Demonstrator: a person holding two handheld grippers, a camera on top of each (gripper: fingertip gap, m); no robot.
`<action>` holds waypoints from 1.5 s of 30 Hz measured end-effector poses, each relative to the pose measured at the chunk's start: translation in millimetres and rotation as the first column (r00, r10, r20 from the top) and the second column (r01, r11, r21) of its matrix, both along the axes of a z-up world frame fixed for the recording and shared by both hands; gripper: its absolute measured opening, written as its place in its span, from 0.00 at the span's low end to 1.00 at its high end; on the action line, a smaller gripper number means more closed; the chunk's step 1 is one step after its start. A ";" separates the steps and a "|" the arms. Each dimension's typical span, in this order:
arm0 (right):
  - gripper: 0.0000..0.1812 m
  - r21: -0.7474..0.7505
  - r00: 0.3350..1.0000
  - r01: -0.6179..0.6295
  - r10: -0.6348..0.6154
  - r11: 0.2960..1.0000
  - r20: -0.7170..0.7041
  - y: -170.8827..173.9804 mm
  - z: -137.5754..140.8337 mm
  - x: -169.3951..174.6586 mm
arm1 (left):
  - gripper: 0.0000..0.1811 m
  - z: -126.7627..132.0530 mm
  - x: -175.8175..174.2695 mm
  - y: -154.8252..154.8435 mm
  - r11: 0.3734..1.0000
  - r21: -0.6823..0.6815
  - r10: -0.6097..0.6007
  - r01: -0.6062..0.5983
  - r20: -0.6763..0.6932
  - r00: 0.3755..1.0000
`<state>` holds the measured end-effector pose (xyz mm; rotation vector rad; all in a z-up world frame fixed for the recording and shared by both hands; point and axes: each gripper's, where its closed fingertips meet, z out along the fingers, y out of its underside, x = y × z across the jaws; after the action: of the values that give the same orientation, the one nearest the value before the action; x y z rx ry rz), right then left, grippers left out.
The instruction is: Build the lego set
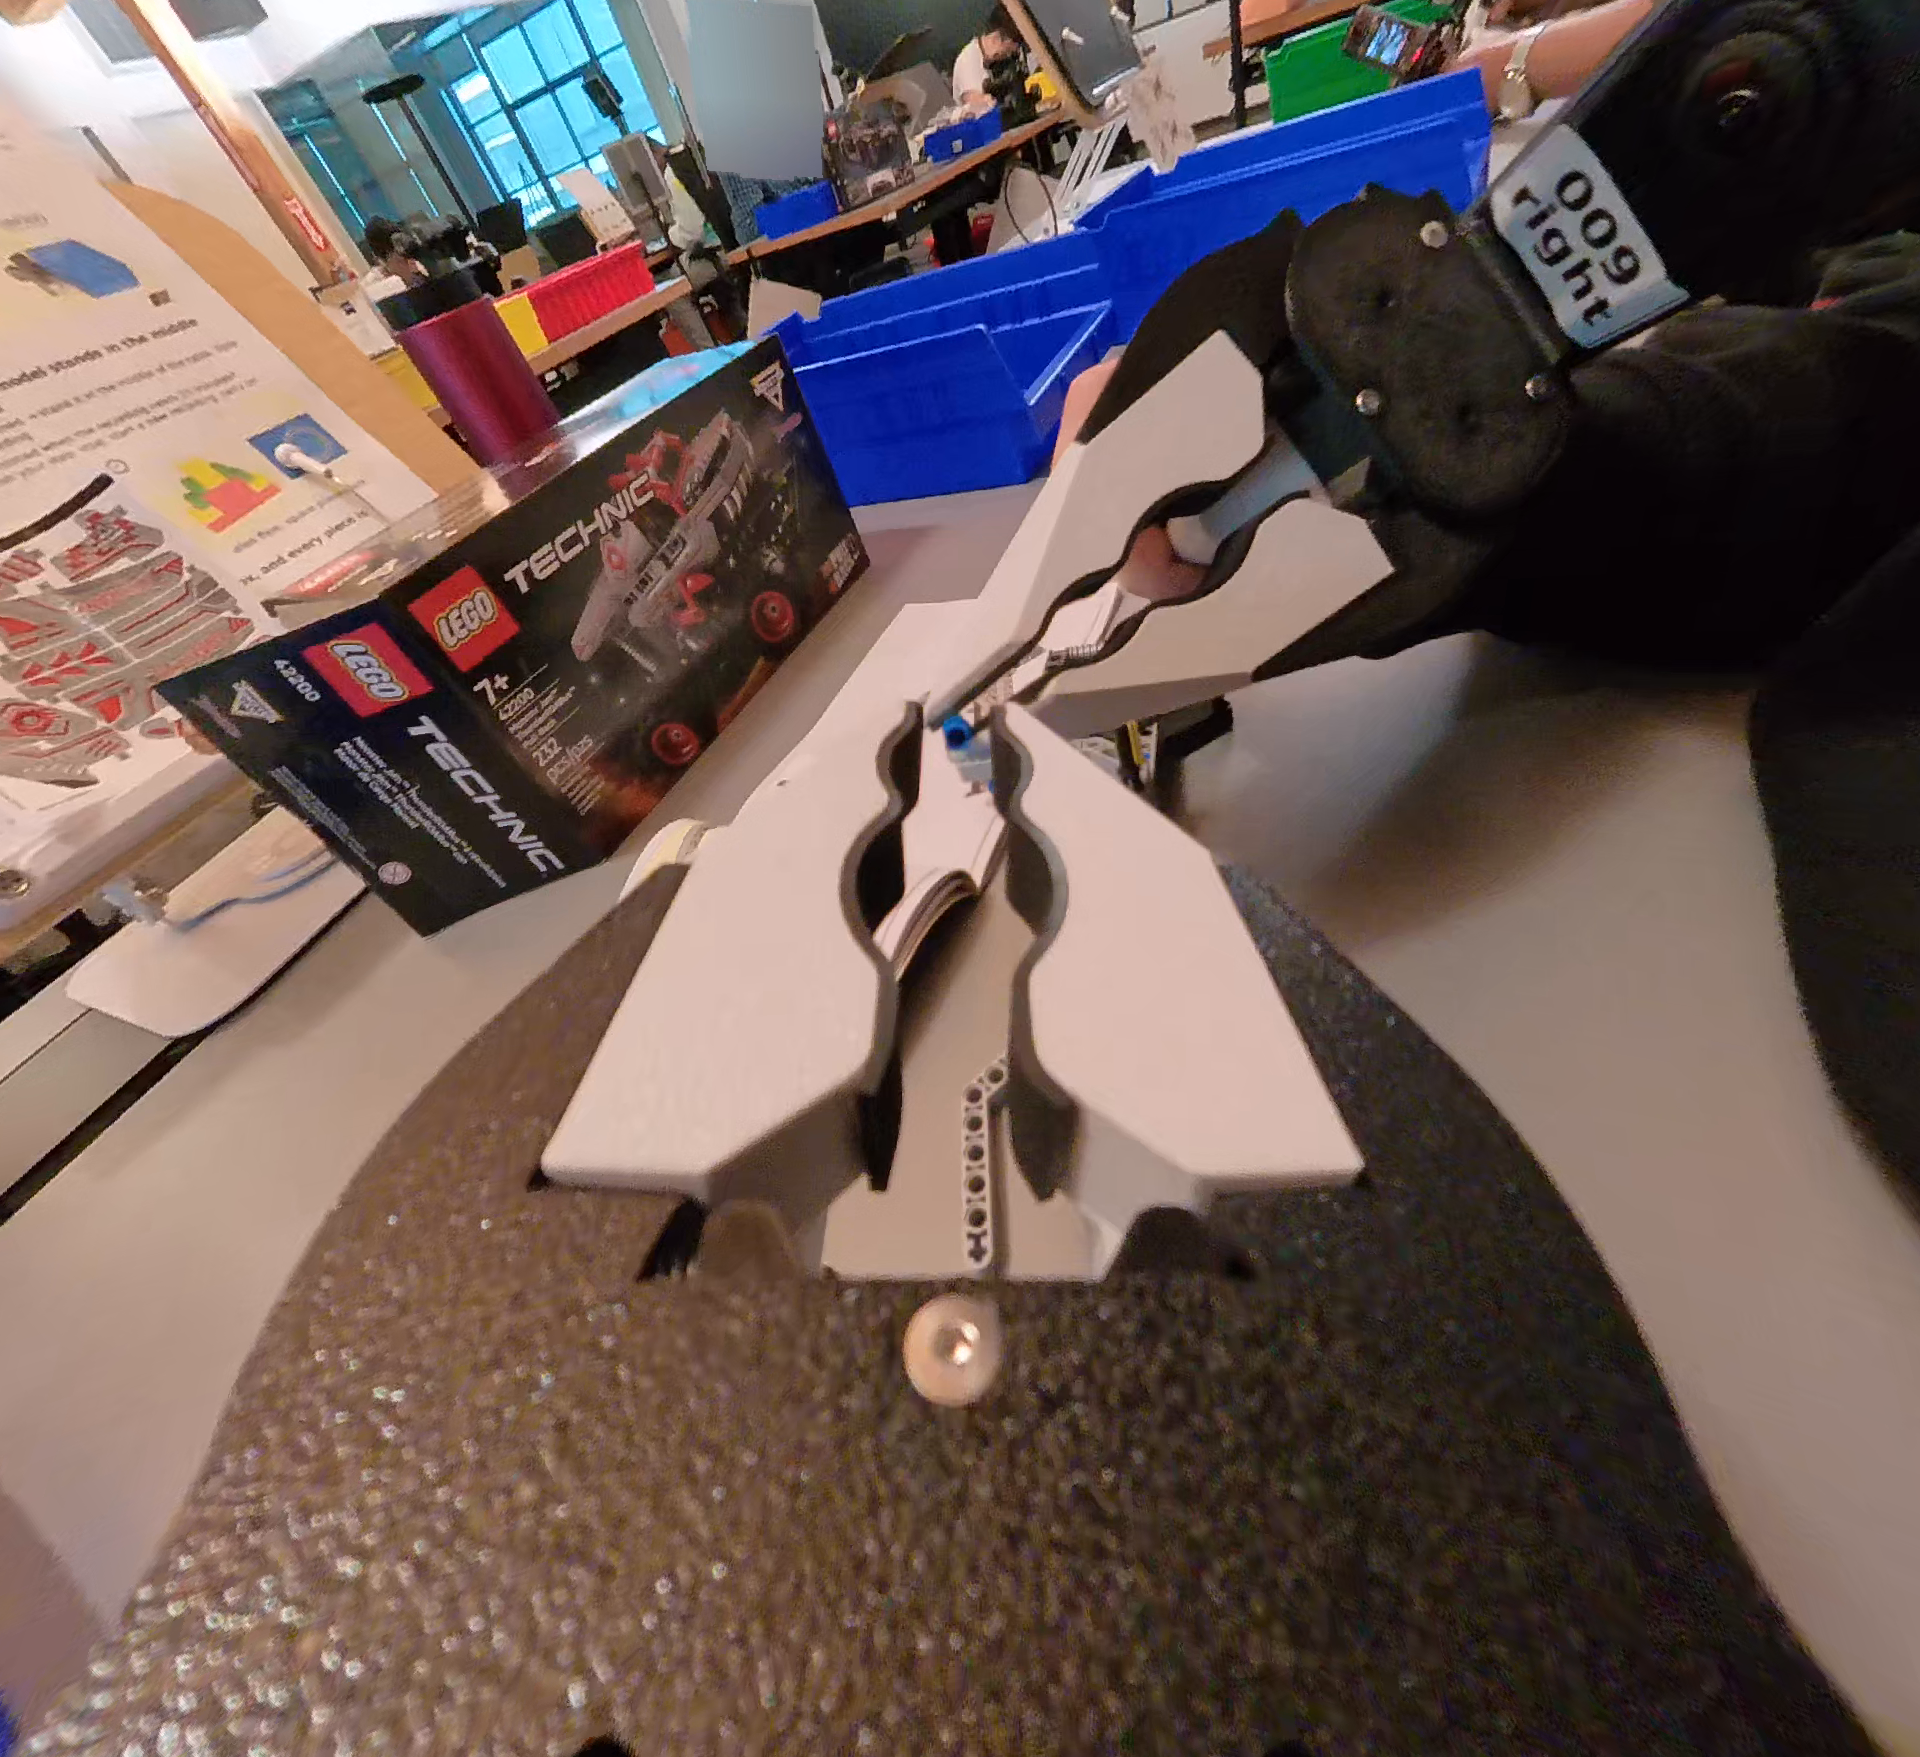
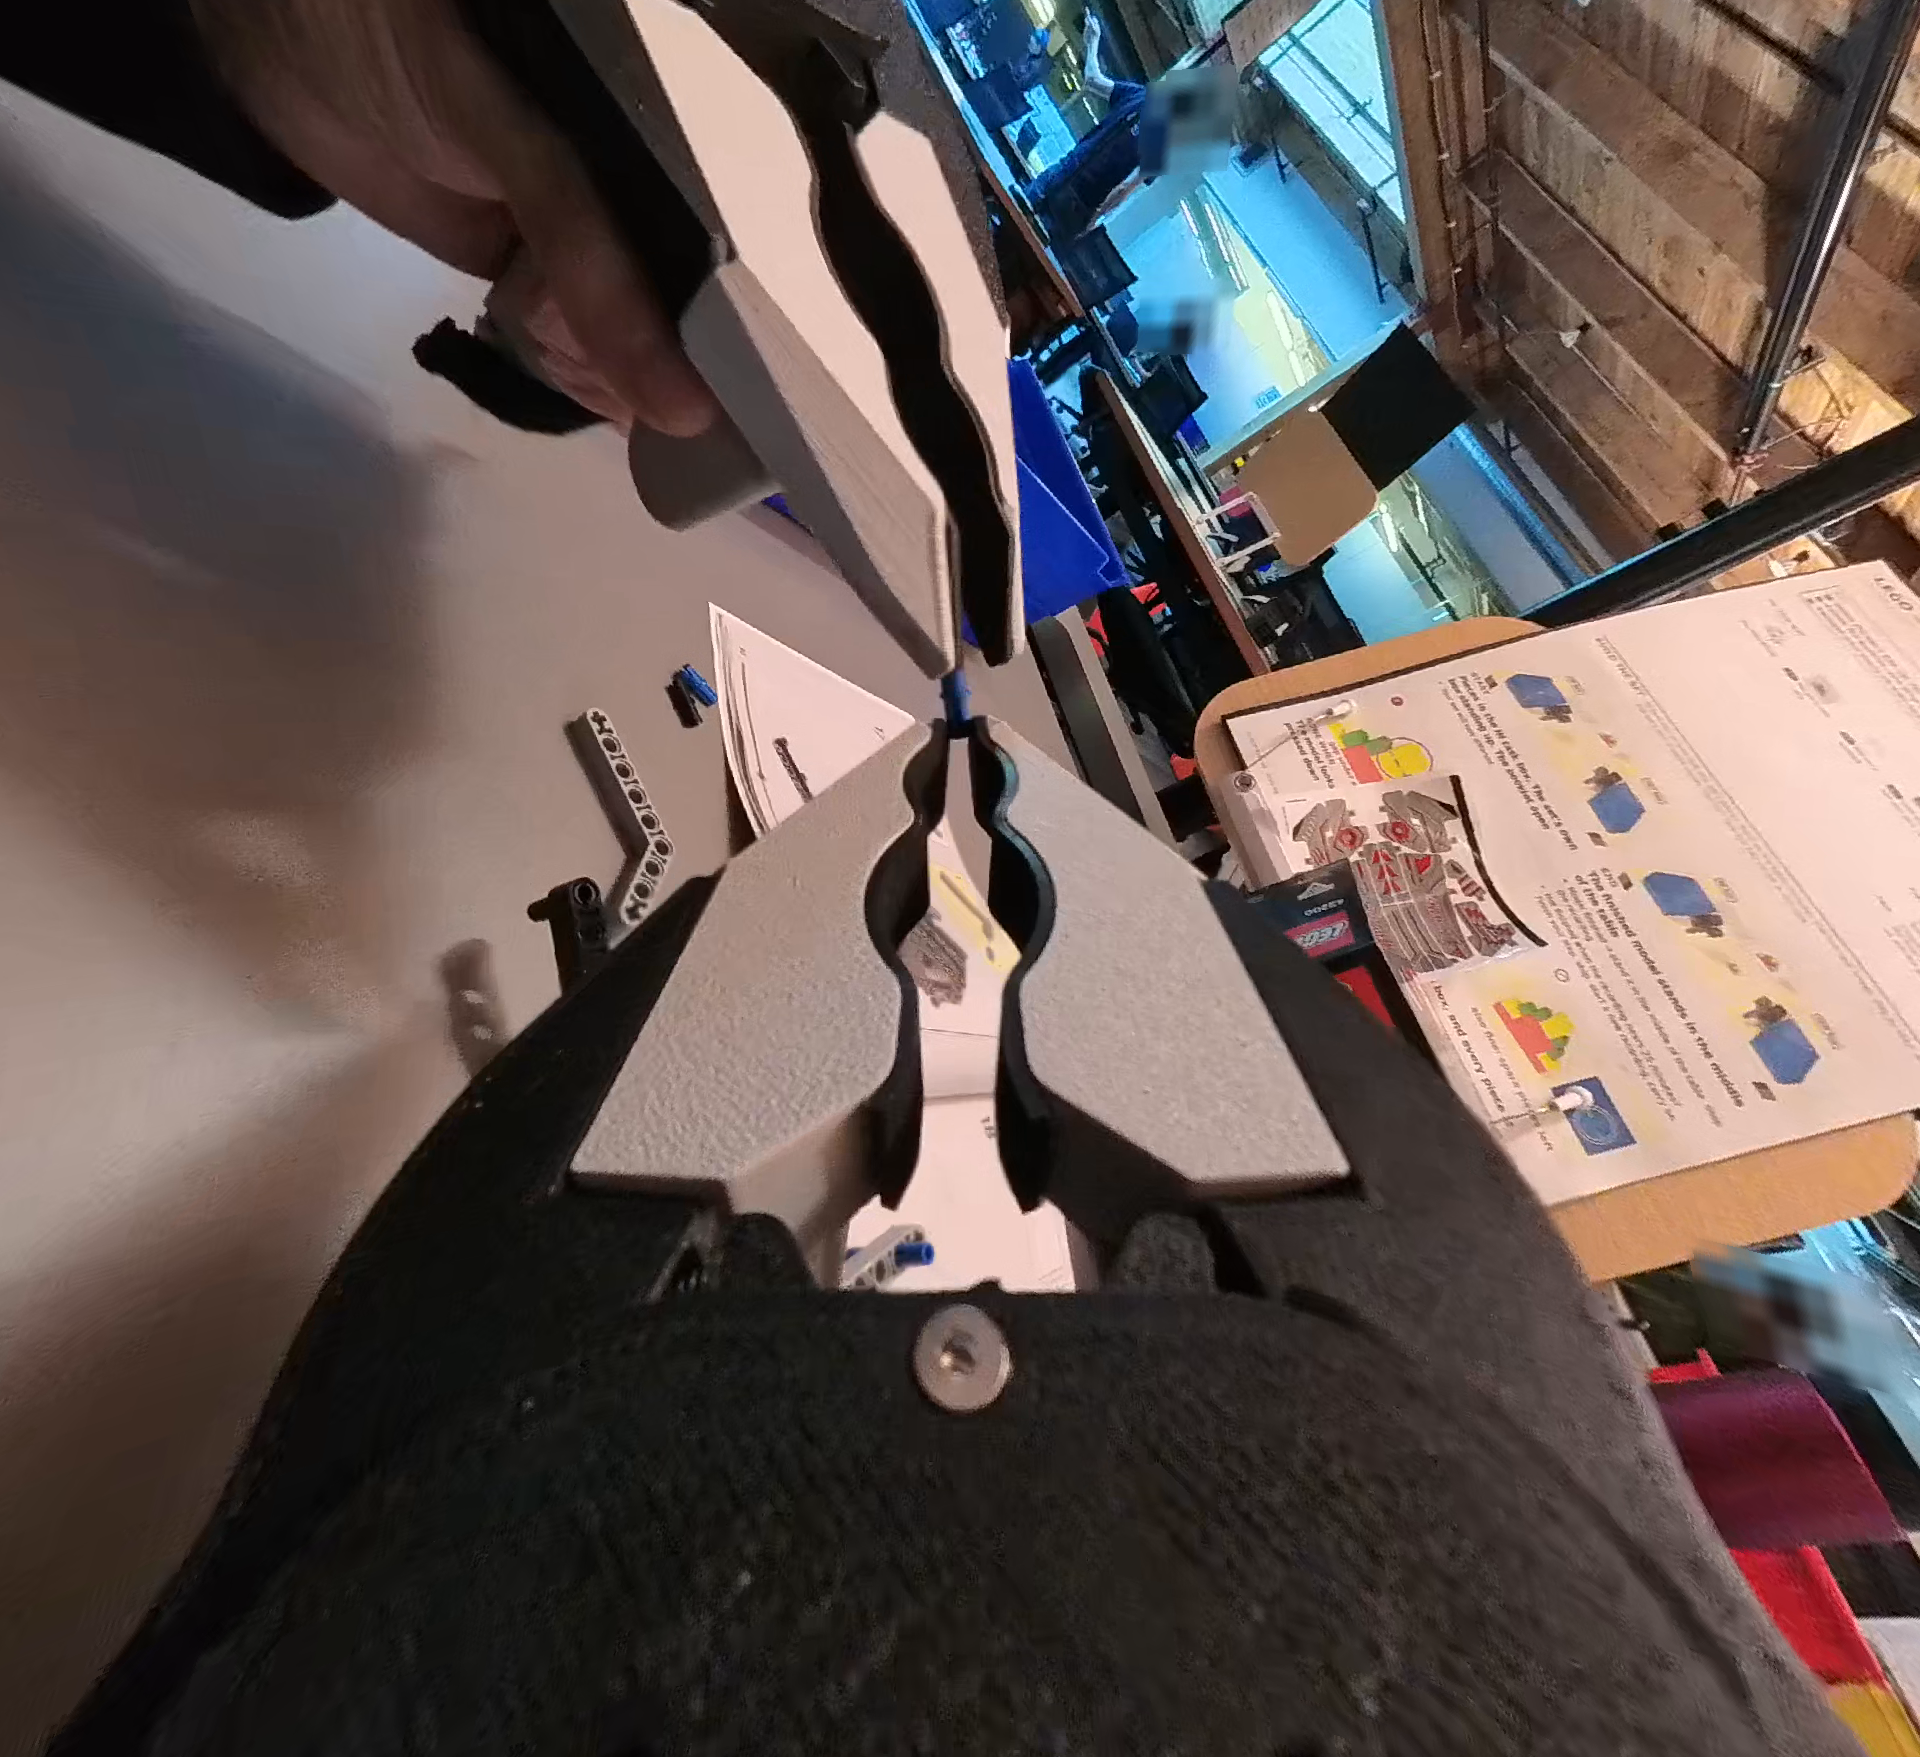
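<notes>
Left claw point(image 1: 961, 739) & right claw point(image 1: 971, 681) tips meet on small blue pin point(image 1: 954, 727) above table point(image 1: 1455, 824)

Left gripper point(image 1: 961, 720): matt grey plastic fingers point(image 1: 748, 959) with a fine grainy texture, on a rough, sparkling black body with a shiny metal screw point(image 1: 951, 1349). Table point(image 1: 1455, 824): smooth matt grey. Lego box point(image 1: 540, 668): glossy printed cardboard. Bins point(image 1: 935, 377), far: smooth blue plastic. Instruction sheet point(image 2: 1621, 876): paper on brown board.
</notes>
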<state>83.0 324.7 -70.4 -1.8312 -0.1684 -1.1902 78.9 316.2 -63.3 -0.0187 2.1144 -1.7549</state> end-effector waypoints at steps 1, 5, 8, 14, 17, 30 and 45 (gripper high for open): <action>0.01 -0.001 1.000 0.002 -0.002 1.000 0.008 -0.6 0.6 0.2 | 0.05 -0.7 1.0 0.3 1.000 0.008 0.005 -0.005 -0.003 1.000; 0.01 -0.033 0.998 0.020 -0.018 0.999 0.060 -2.0 0.6 0.9 | 0.05 -3.1 0.1 0.8 0.999 0.046 -0.004 0.006 -0.048 0.999; 0.01 -0.085 0.995 0.040 -0.031 0.996 0.099 -2.2 -3.3 2.5 | 0.06 -7.8 0.6 2.5 0.994 0.107 0.003 0.004 -0.068 0.998; 0.01 -0.120 0.994 0.035 -0.022 0.992 0.109 1.1 -8.0 1.5 | 0.06 -14.4 -0.1 1.7 0.986 0.166 0.013 0.001 -0.085 0.996; 0.01 -0.106 0.995 0.031 -0.020 0.994 0.100 1.4 -7.4 1.7 | 0.06 -16.7 0.6 1.2 0.986 0.167 0.019 -0.004 -0.090 0.996; 0.01 -0.113 0.998 0.019 -0.011 0.993 0.065 4.8 -14.0 2.9 | 0.01 -23.1 4.7 -1.8 0.978 0.204 0.062 -0.041 -0.095 0.994; 0.01 -0.117 1.000 0.016 -0.014 0.993 0.022 -2.1 -18.9 6.5 | 0.01 -25.5 6.7 -6.5 0.953 0.302 0.054 -0.018 -0.111 0.992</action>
<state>89.5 322.6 -89.3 -1.9249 -0.2420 -1.2334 85.6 309.7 -88.8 -0.0791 2.4305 -1.4251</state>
